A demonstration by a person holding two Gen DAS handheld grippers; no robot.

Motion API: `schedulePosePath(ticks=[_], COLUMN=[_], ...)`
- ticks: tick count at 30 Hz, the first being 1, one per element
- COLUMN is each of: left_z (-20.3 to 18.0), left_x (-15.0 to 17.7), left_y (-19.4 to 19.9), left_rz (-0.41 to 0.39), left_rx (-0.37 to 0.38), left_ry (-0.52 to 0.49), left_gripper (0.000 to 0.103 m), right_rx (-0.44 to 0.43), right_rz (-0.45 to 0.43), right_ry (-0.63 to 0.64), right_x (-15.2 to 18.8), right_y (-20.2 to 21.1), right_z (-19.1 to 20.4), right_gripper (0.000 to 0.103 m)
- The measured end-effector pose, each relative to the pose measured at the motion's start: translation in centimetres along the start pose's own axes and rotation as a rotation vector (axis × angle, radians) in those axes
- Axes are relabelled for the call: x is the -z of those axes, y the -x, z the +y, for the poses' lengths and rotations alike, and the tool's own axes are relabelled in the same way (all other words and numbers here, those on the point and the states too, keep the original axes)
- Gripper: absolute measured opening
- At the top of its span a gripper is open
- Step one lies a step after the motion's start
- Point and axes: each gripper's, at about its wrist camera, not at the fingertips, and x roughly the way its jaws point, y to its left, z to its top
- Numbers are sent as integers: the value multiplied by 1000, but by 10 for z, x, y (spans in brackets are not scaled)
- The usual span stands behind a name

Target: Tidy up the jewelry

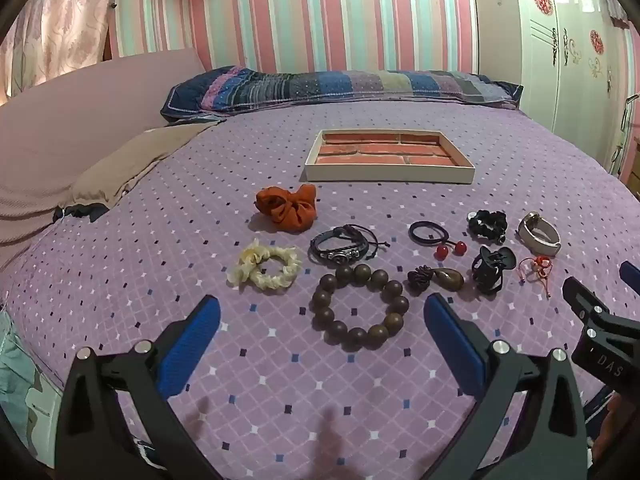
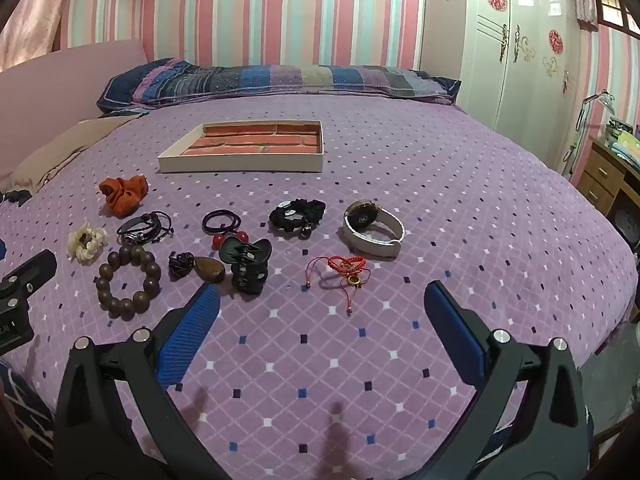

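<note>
Both the left gripper (image 1: 322,320) and right gripper (image 2: 322,306) stand wide, empty, above the purple bedspread (image 1: 280,380). The jewelry, including the wooden bead bracelet (image 1: 360,306), lies outside the tray (image 1: 390,172). The right gripper is cut off at the left view's edge, and the small charms on the red cord bracelet (image 2: 344,270) are unclear.

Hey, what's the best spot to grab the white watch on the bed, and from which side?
Probably the white watch by its band, coming from above with the right gripper, which is open and nearer it. The watch lies on its edge as a closed loop, so one finger can drop inside the loop and one outside, pinching the strap rather than the round face.
</note>
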Motion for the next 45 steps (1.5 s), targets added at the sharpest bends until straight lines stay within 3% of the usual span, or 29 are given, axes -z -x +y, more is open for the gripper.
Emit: schedulePosePath(ticks=[45], left_z=[-2], left_x=[4], left_y=[-6], left_rz=[1], left_rx=[18], left_ry=[-12], left_gripper=[99], right_rx=[3], right_rz=[0], right_ry=[1], right_x=[2], right_y=[-6], right_z=[0], right_gripper=[99])
